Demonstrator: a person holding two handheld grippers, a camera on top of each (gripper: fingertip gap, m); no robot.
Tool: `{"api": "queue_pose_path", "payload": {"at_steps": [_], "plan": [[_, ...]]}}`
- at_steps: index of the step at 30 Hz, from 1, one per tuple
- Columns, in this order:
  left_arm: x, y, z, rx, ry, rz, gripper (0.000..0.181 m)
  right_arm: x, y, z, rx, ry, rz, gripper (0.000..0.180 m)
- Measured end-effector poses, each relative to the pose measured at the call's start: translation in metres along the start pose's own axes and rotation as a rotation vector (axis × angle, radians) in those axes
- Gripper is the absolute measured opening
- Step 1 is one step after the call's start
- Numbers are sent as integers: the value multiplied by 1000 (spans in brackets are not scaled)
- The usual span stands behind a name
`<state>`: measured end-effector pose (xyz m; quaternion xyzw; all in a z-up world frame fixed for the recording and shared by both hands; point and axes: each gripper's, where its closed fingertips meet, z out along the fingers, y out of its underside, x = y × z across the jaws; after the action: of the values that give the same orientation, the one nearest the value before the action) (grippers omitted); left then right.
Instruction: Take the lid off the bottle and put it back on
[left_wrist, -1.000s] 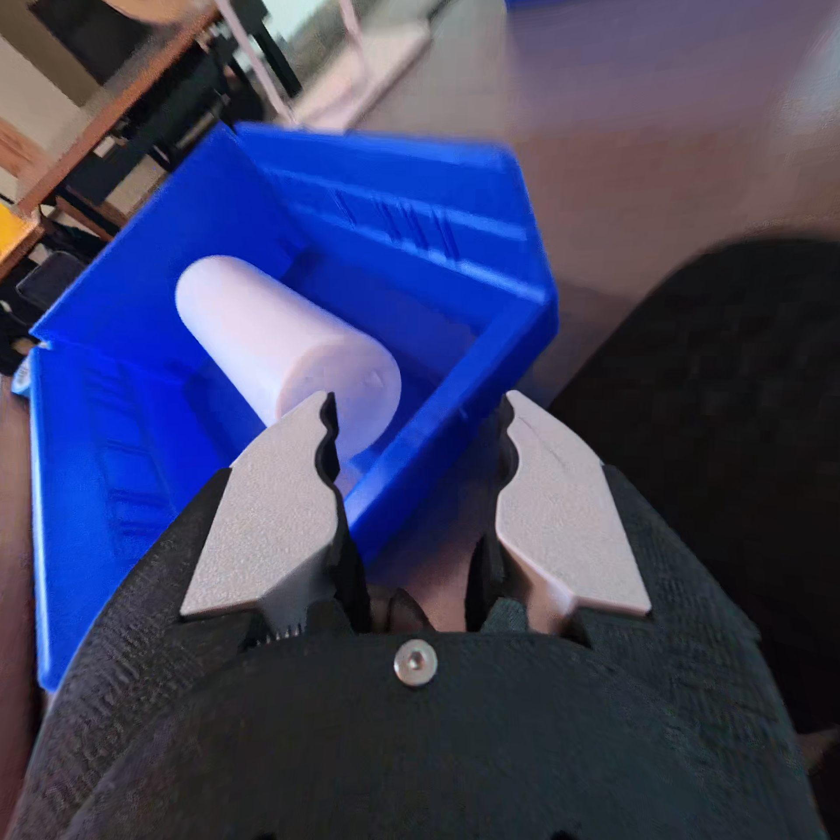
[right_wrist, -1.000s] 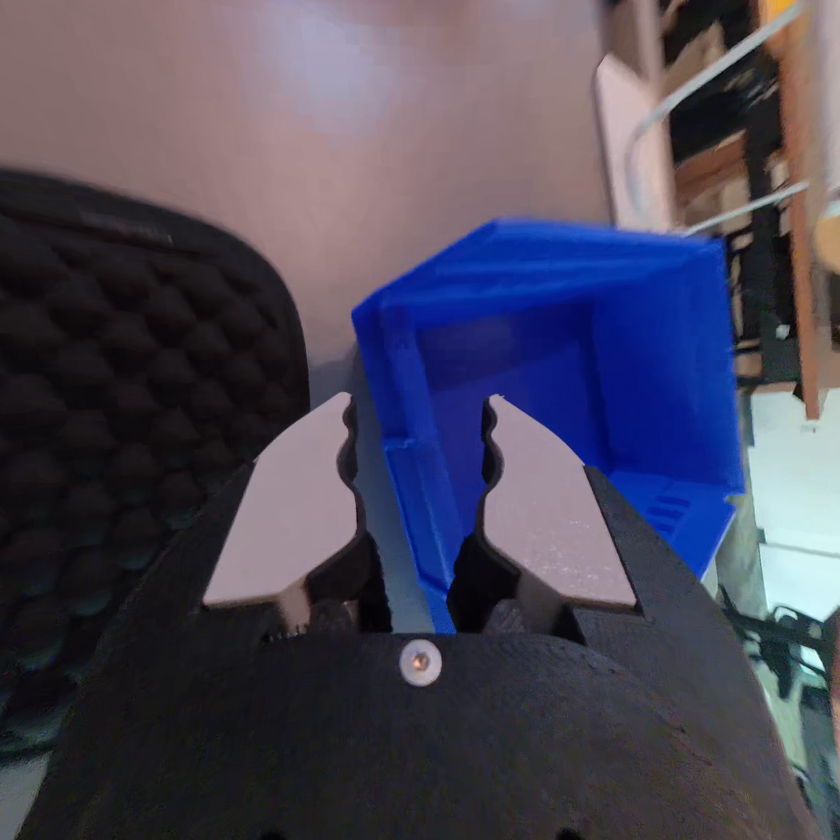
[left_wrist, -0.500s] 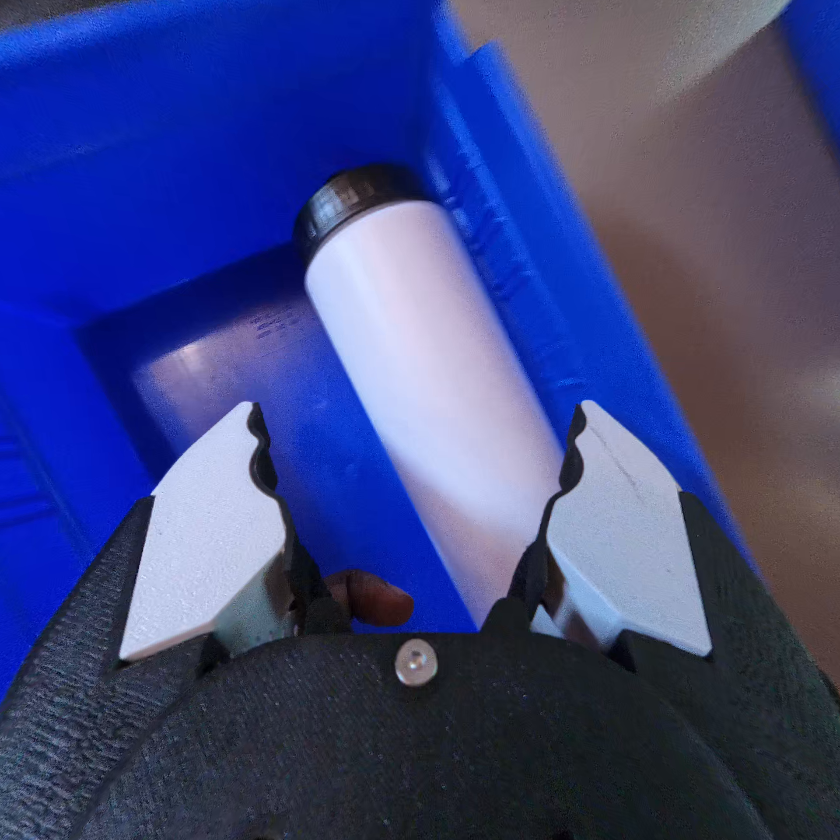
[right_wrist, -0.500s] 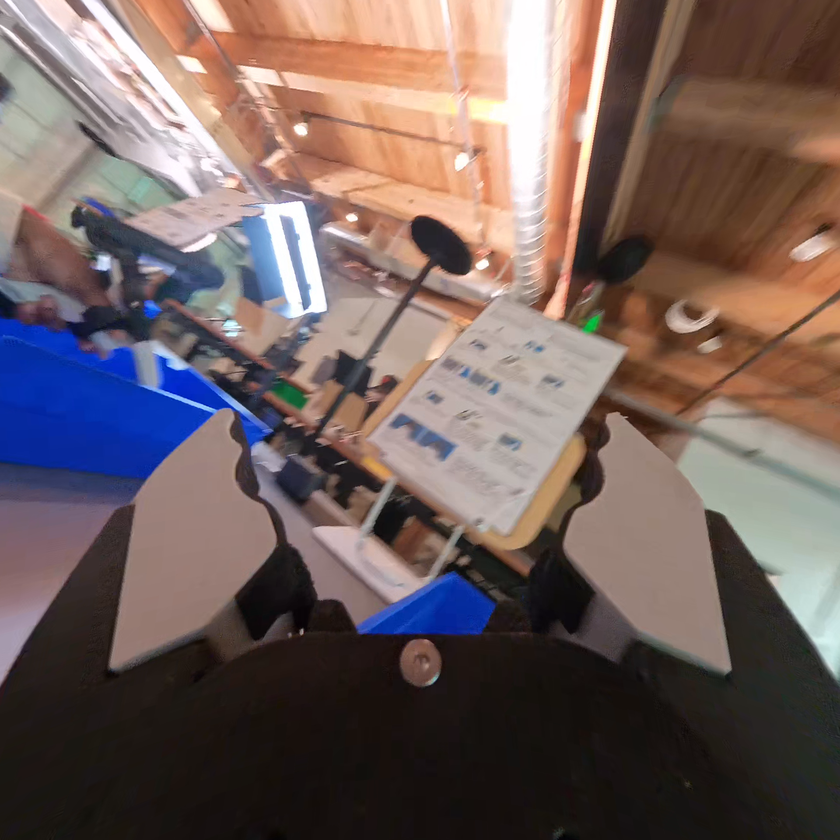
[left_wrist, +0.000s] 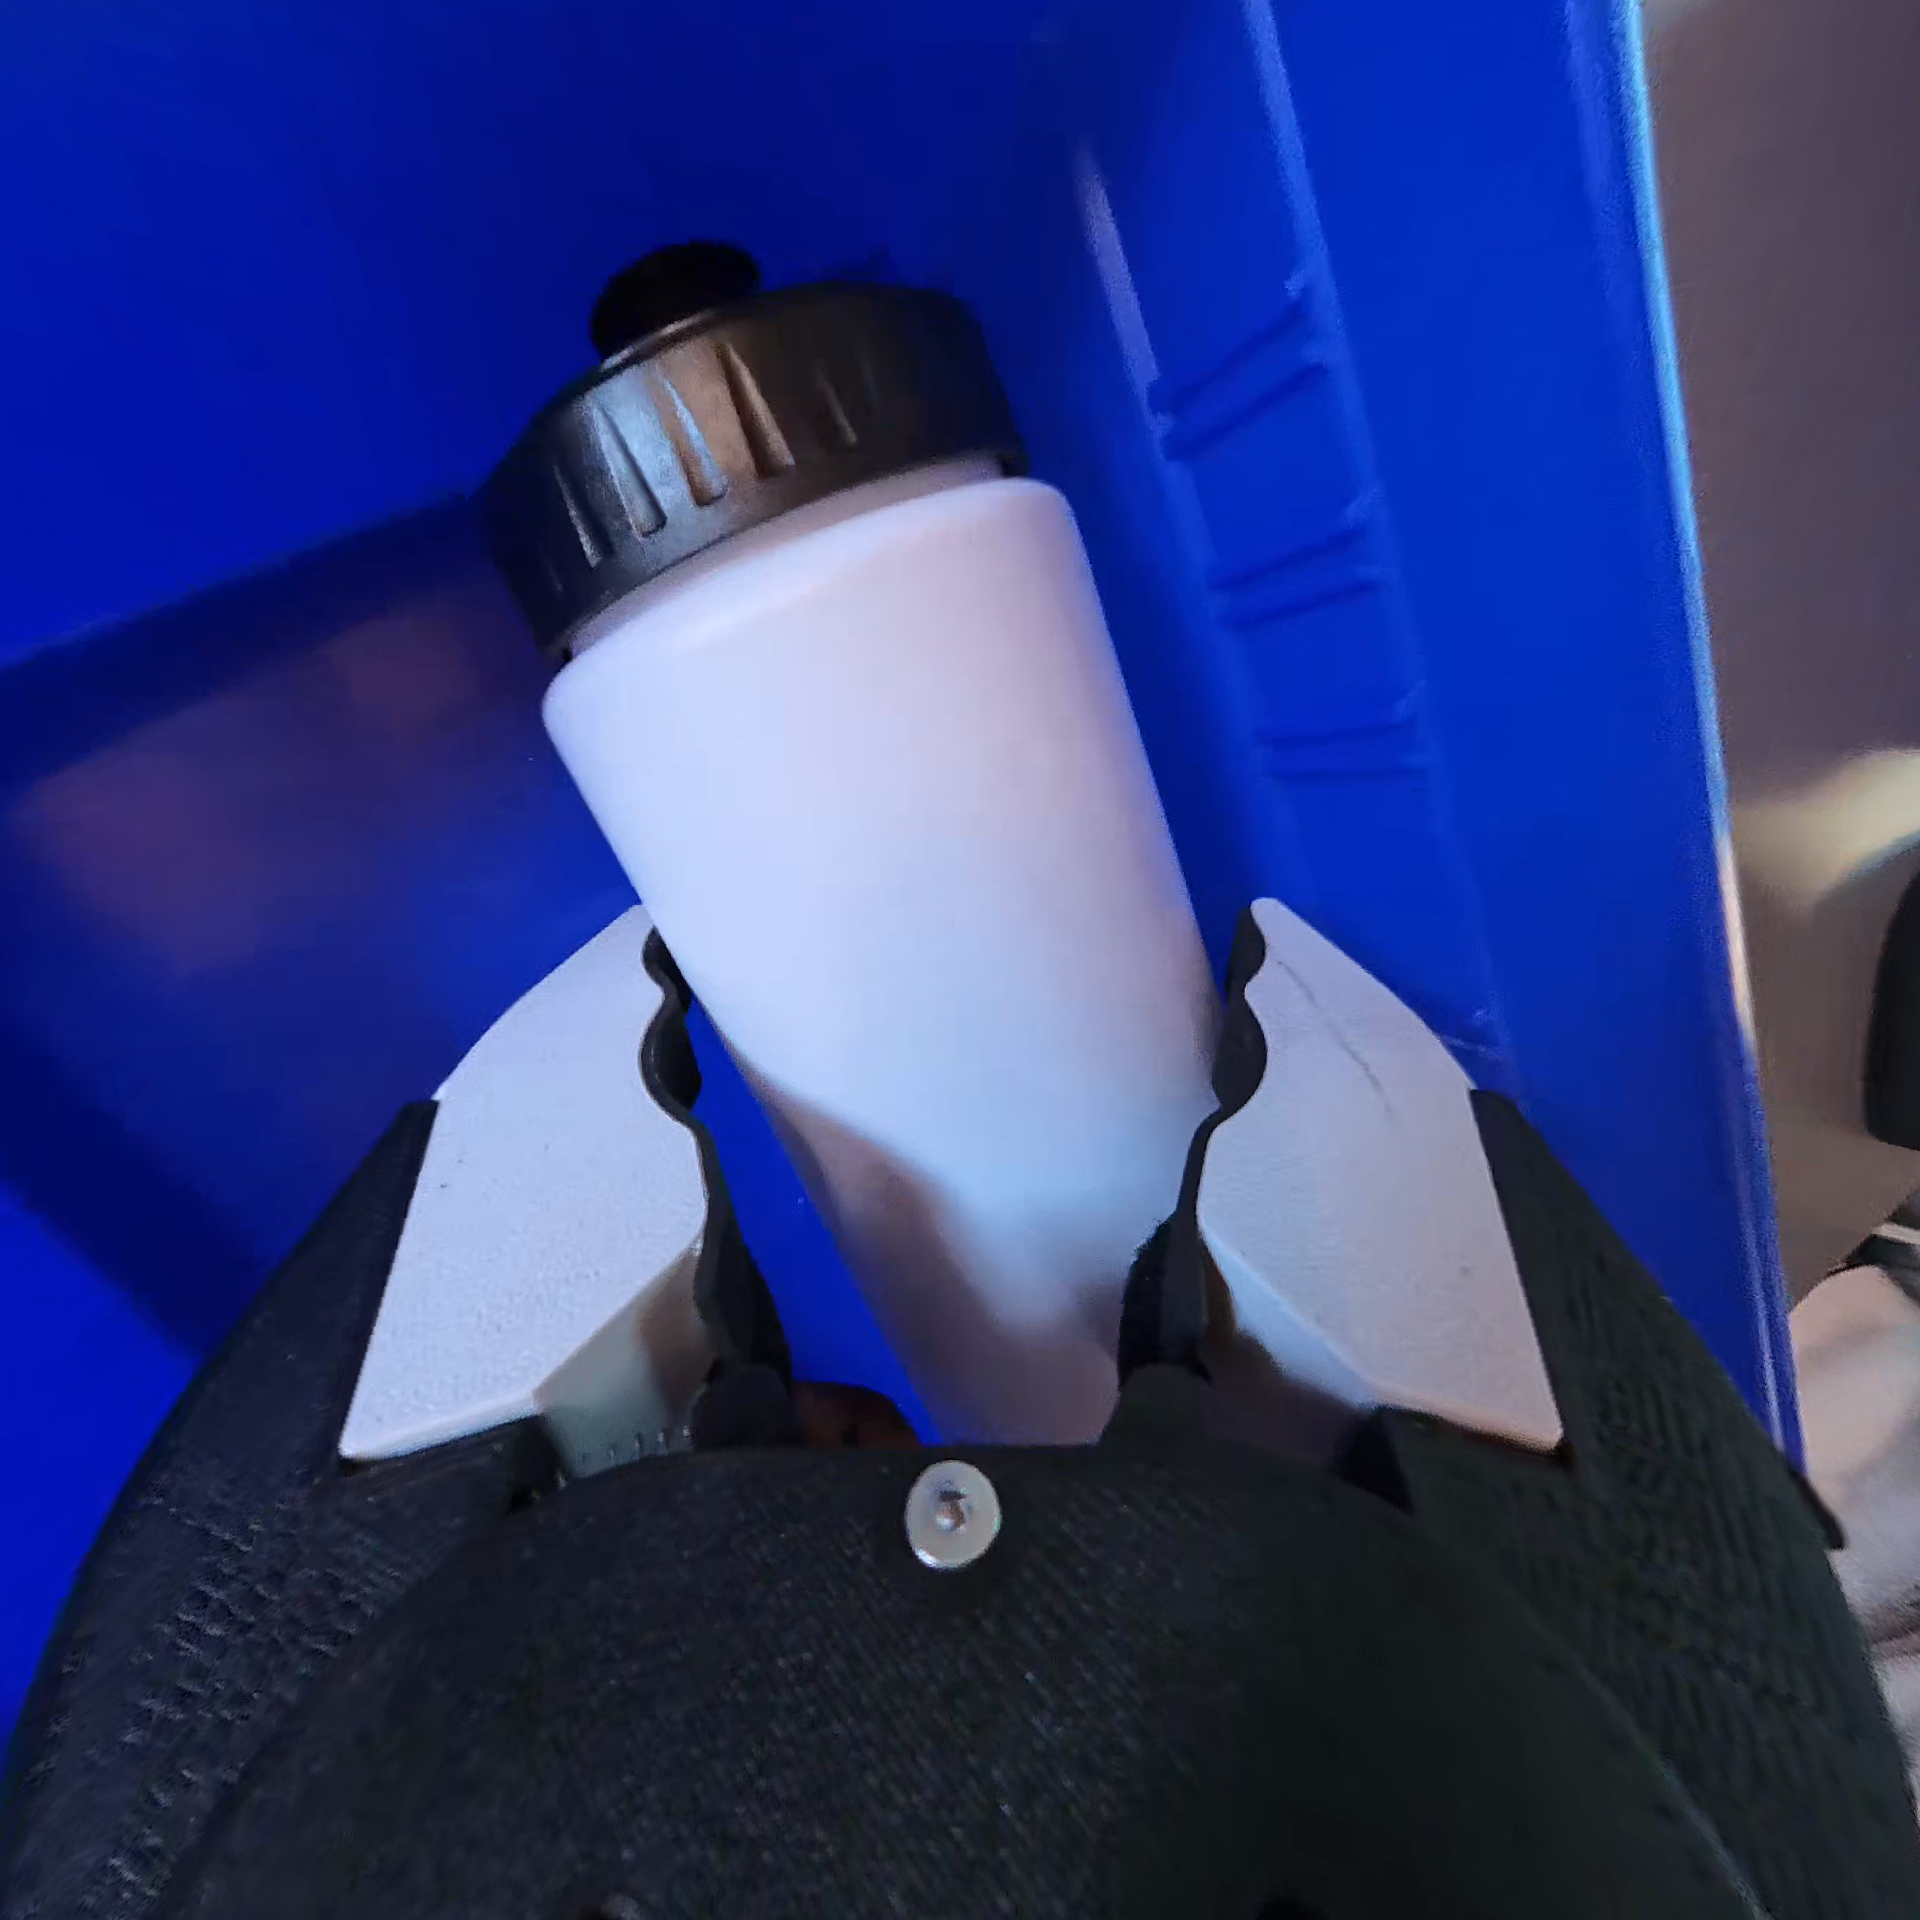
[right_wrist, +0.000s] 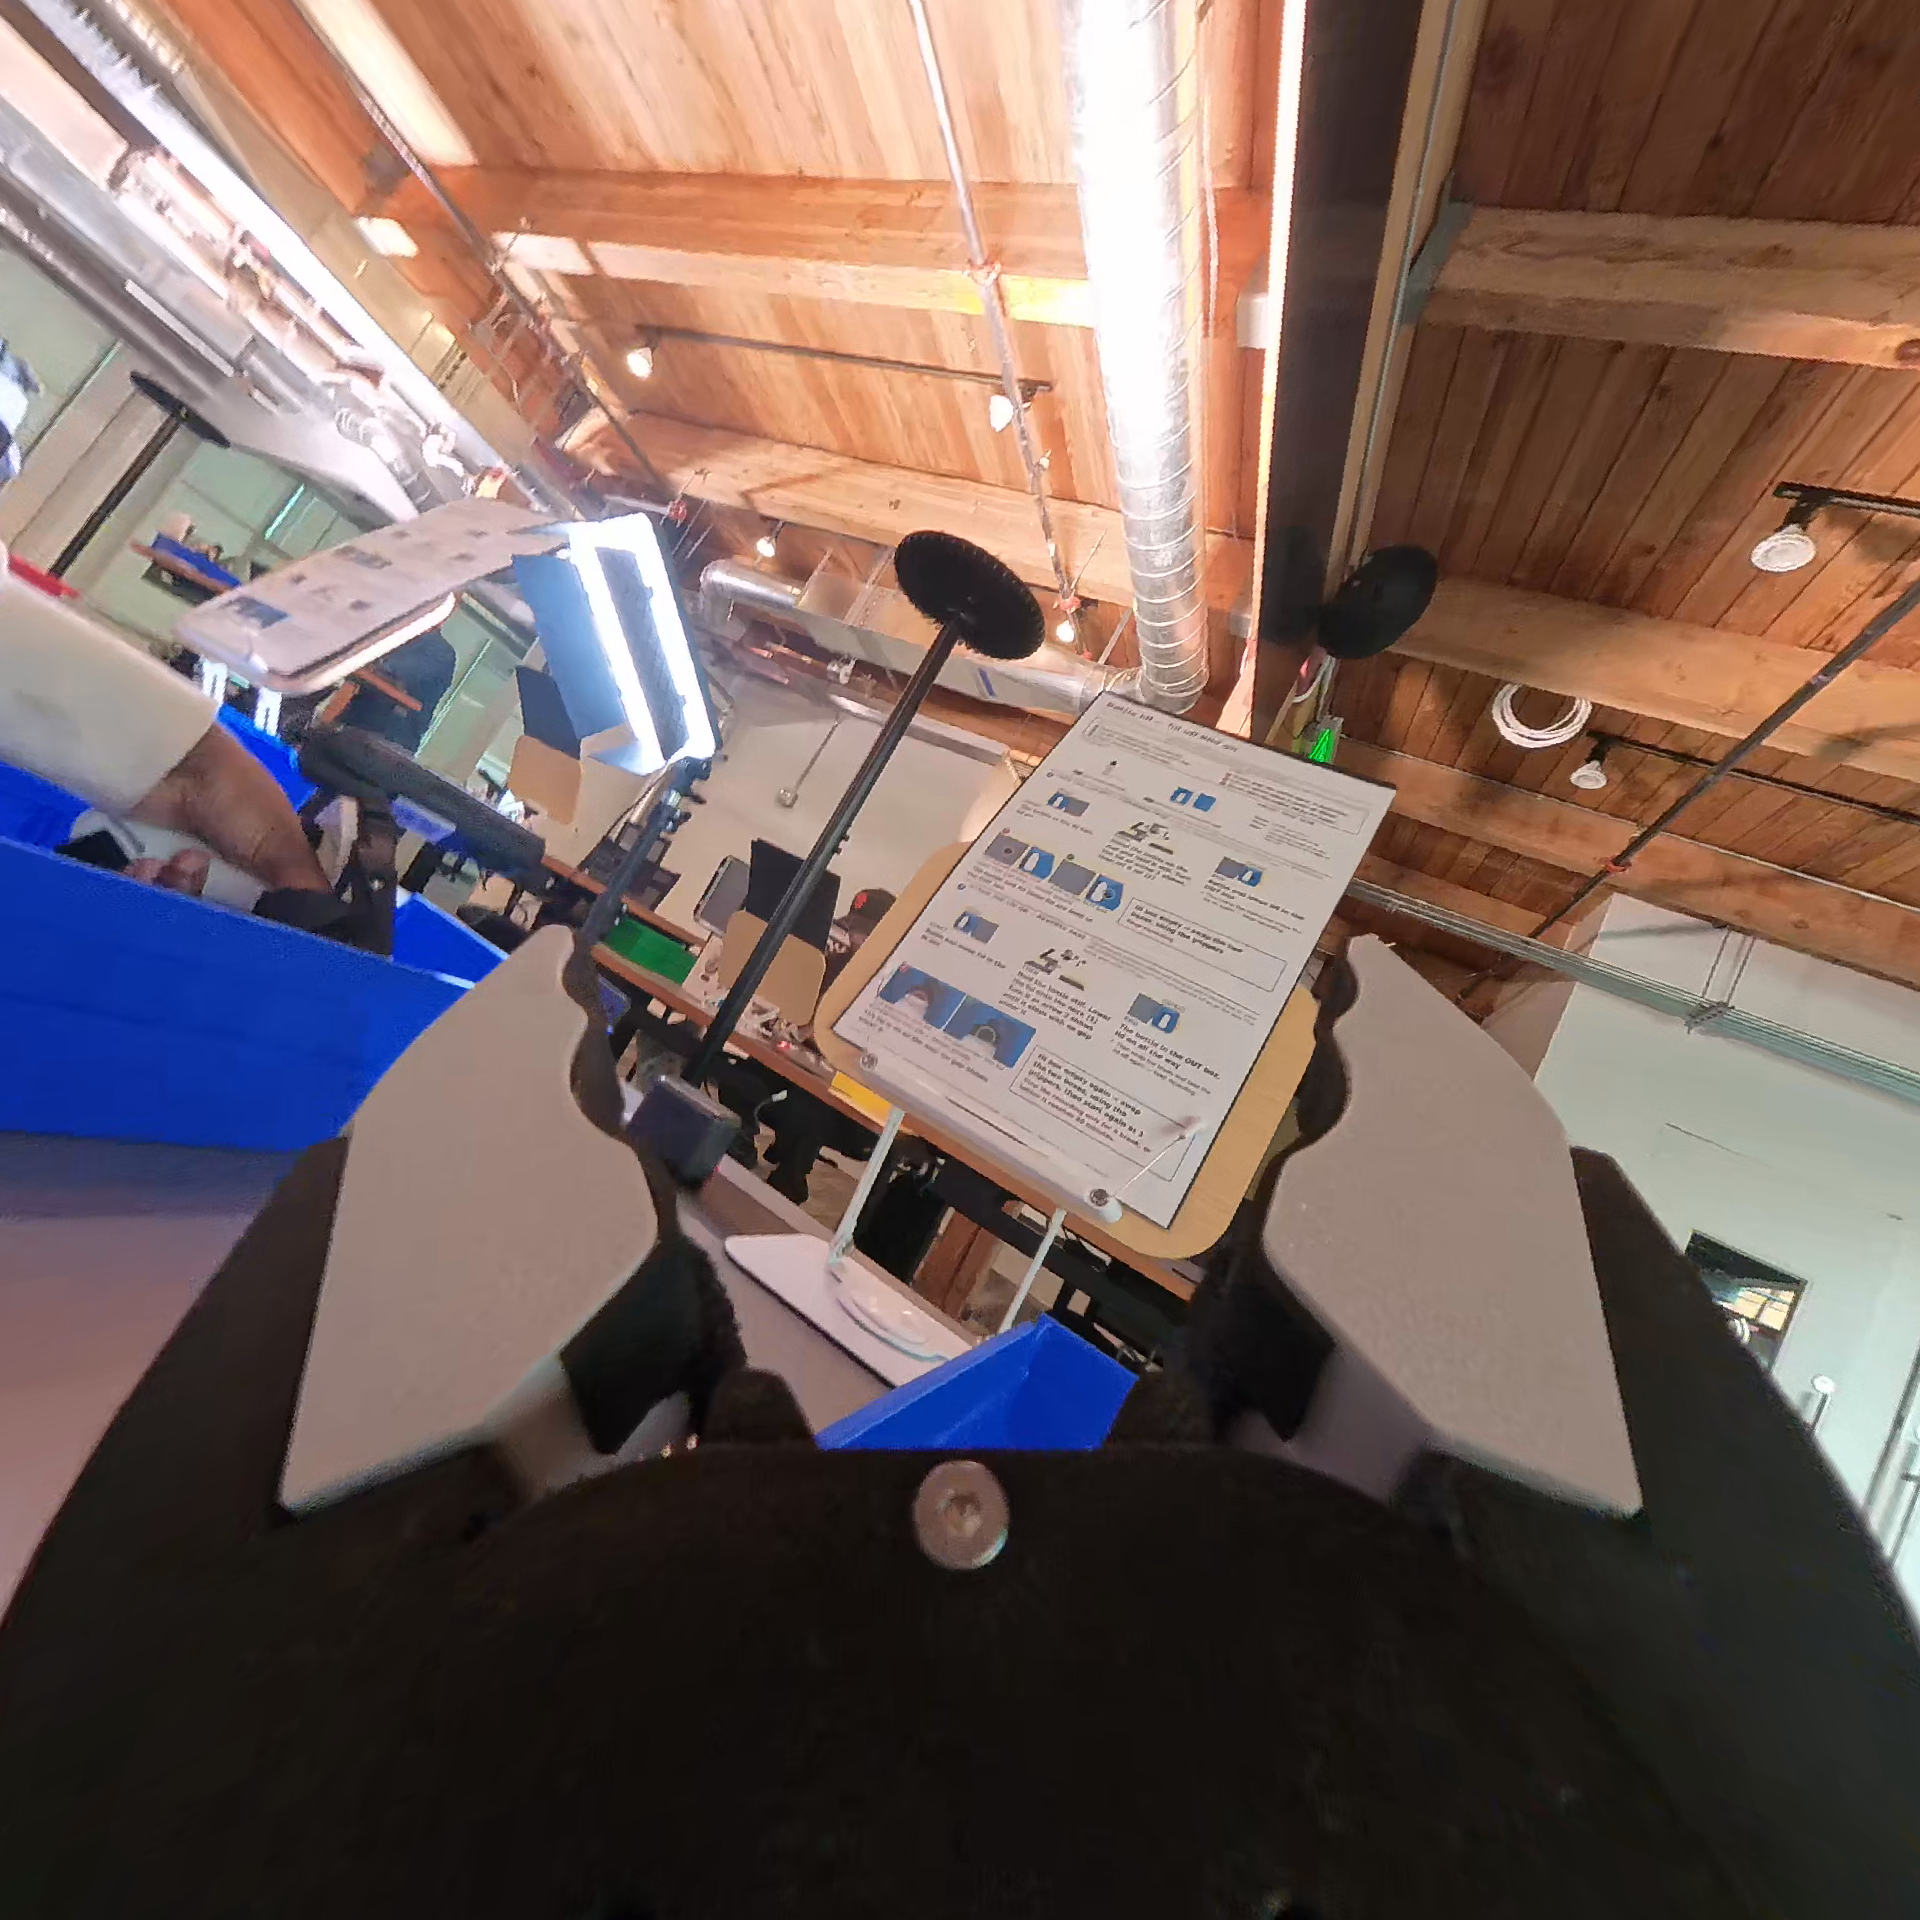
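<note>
A: Where does the bottle (left_wrist: 883, 831) lie?

B: Inside the blue bin (left_wrist: 1382, 540), on its side along the right wall, its ribbed black lid (left_wrist: 748, 447) screwed on and pointing toward the far wall.

A: And the left gripper (left_wrist: 940, 1023)?

B: It straddles the near part of the white body. The right finger's pad touches the bottle; on the left a sliver of blue shows between pad and bottle, so whether it is clamped or only closing in cannot be told.

A: The right gripper (right_wrist: 951, 1018)?

B: Spread wide, holding nothing, tilted up toward the wooden ceiling (right_wrist: 1662, 416). Between its fingers stands a printed sheet on a stand (right_wrist: 1112, 956), with a black pole (right_wrist: 831, 862) just left of it. At far left, a person's hand (right_wrist: 223, 821) shows above a blue bin wall.
</note>
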<state>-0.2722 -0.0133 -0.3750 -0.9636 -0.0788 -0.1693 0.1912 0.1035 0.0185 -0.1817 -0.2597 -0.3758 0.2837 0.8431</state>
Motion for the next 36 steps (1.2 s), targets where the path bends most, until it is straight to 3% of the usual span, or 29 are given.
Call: {"api": "queue_pose_path", "payload": {"at_steps": [5, 8, 11, 15, 18, 20, 24, 26, 29, 36], "plan": [[2, 1, -8, 13, -86, 166, 92, -18, 13, 3, -71, -76, -71, 129], [8, -12, -33, 184, -117, 243, 91, -21, 18, 4, -91, -97, -23, 129], [15, -28, -77, 444, -177, 329, 90, -15, 17, 3, -70, -86, 90, 128], [63, -40, -161, 936, -243, 466, 91, -1, 6, 0, 16, -47, 250, 126], [145, -20, -209, 1270, -94, 575, 90, 4, 2, -2, 60, -45, 337, 124], [203, 2, -217, 1383, 51, 648, 90, 2, 1, -2, 69, -64, 373, 125], [286, 35, -170, 1424, 283, 728, 90, -6, -5, -3, 81, -117, 405, 118], [304, 41, -128, 1370, 324, 745, 90, -11, -9, -4, 57, -168, 467, 104], [315, 45, -81, 1329, 344, 712, 89, -18, -19, -1, 42, -213, 555, 100], [326, 59, -37, 1222, 262, 817, 89, -77, -42, 27, -44, -410, 786, 120]]}}
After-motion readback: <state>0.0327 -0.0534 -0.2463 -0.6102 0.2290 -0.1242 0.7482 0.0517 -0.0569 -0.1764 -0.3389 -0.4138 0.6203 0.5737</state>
